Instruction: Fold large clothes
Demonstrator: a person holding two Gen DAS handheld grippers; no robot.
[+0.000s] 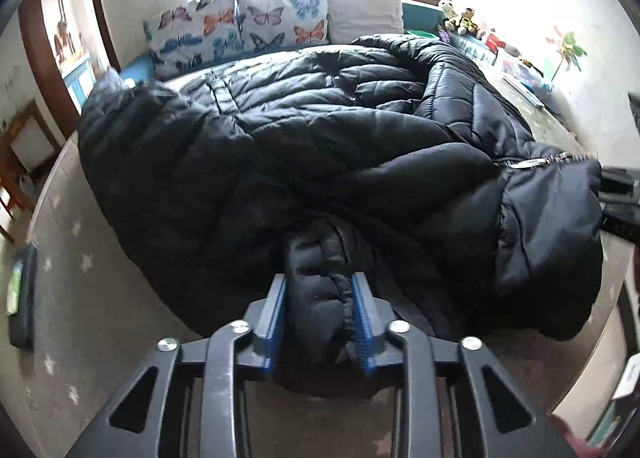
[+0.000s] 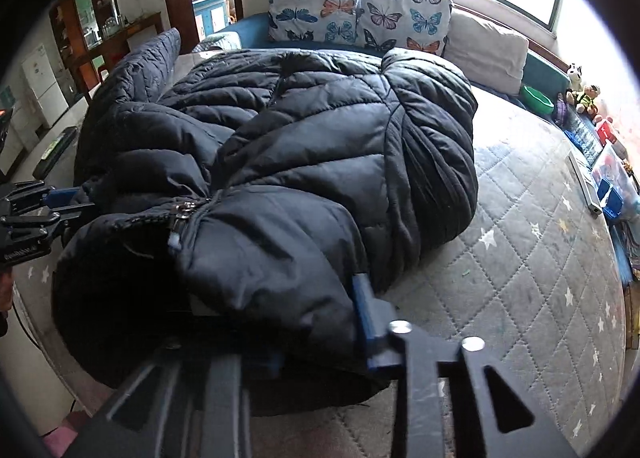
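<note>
A large black quilted puffer jacket [image 1: 304,145] lies bunched on the grey star-patterned mattress [image 1: 80,298]. It also fills the right wrist view [image 2: 304,145]. My left gripper [image 1: 319,298] is shut on a thick fold of the jacket's near edge, between its blue pads. My right gripper [image 2: 320,318] is shut on the jacket's zipped collar end [image 2: 248,258]; the fabric drapes over its left finger and hides it. The right gripper shows at the right edge of the left wrist view [image 1: 620,197], and the left gripper at the left edge of the right wrist view [image 2: 36,209].
Butterfly cushions [image 2: 356,13] and a beige pillow [image 2: 484,45] line the far edge under a window. Plush toys [image 2: 580,89], boxes and books [image 2: 608,185] crowd the right side. A dark flat object [image 1: 22,294] lies at the mattress's left edge. Bare mattress [image 2: 520,258] lies right of the jacket.
</note>
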